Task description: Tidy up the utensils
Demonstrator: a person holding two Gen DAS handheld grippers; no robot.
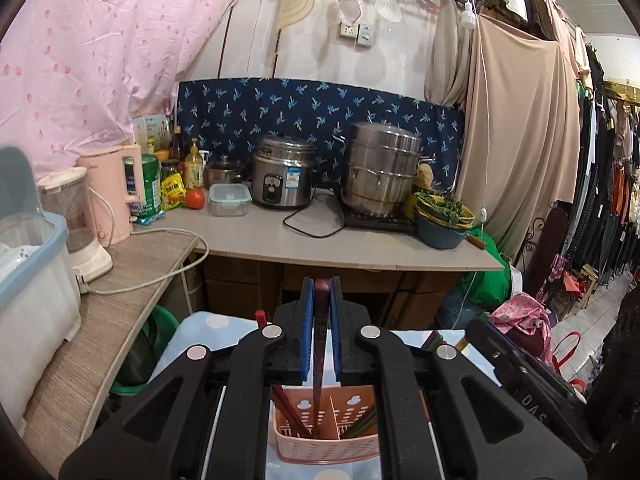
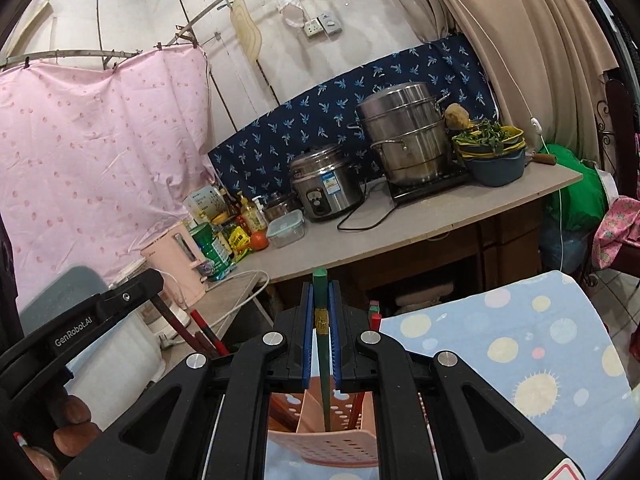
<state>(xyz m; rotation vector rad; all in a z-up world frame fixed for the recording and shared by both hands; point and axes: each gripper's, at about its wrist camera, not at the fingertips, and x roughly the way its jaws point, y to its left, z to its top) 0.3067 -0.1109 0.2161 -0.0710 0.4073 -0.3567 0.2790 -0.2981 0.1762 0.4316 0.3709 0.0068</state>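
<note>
My left gripper (image 1: pixel 321 286) is shut on a dark maroon chopstick (image 1: pixel 320 344) that stands upright, its lower end inside the left compartment of a pink perforated utensil basket (image 1: pixel 320 446). My right gripper (image 2: pixel 321 288) is shut on a dark green chopstick (image 2: pixel 323 364), upright, its lower end in the basket (image 2: pixel 320 448) below. Several red and green chopsticks (image 1: pixel 290 410) stand in the basket. The left gripper's body (image 2: pixel 72 328) shows at the left of the right wrist view, the right gripper's body (image 1: pixel 528 376) at the right of the left wrist view.
The basket sits on a blue dotted cloth (image 2: pixel 520 360). Behind is a counter (image 1: pixel 320 236) with a rice cooker (image 1: pixel 282 178), steel steamer pot (image 1: pixel 380 168), bowls of greens (image 1: pixel 442 216), pink kettle (image 1: pixel 116 188), bottles and a clear box. A plastic bin (image 1: pixel 32 280) stands on the left shelf.
</note>
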